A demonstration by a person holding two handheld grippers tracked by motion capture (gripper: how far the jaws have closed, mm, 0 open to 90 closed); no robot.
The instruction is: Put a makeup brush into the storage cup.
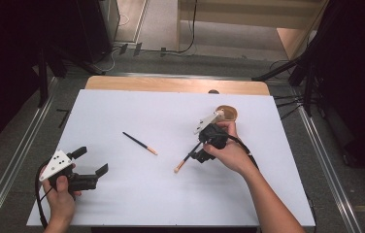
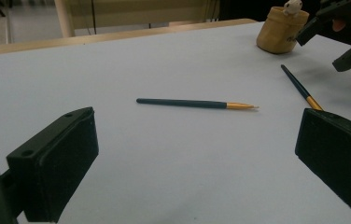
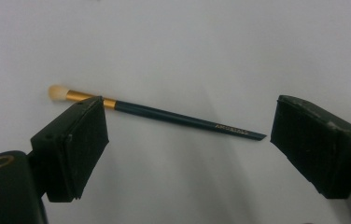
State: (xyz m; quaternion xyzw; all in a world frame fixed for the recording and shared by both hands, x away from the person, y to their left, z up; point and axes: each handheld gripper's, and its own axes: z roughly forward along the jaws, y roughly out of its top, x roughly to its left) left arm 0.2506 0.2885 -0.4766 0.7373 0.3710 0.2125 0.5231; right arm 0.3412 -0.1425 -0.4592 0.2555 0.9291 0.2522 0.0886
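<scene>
Hovering low over the white table (image 1: pixel 137 194), the right gripper (image 1: pixel 201 149) points down at a makeup brush (image 3: pixel 164 113) lying flat on the surface. Its jaws stand wide apart, and in the right gripper view this brush lies between and just beyond them: the pale bristle tip and gold ferrule sit beside the left jaw, partly hidden behind its top corner, while the dark handle runs across the gap and ends just short of the right jaw. Neither jaw can be seen touching it. The person's right hand (image 1: pixel 229 150) wraps the gripper body, and a tan wooden pot (image 1: pixel 227 113) stands just behind that gripper, toward the far edge of the table.

The left gripper (image 1: pixel 92 161) rests well apart from the right one, held in the left hand (image 1: pixel 60 191) near the person's edge of the table, its jaws also spread wide and holding nothing. Ahead of it, in the left gripper view, a second brush (image 2: pixel 197 103) lies crosswise on the table, gold end to the right. Farther off to its right lie the first brush, the pot with a small white figure (image 2: pixel 293 6) on its rim, and the other gripper.
</scene>
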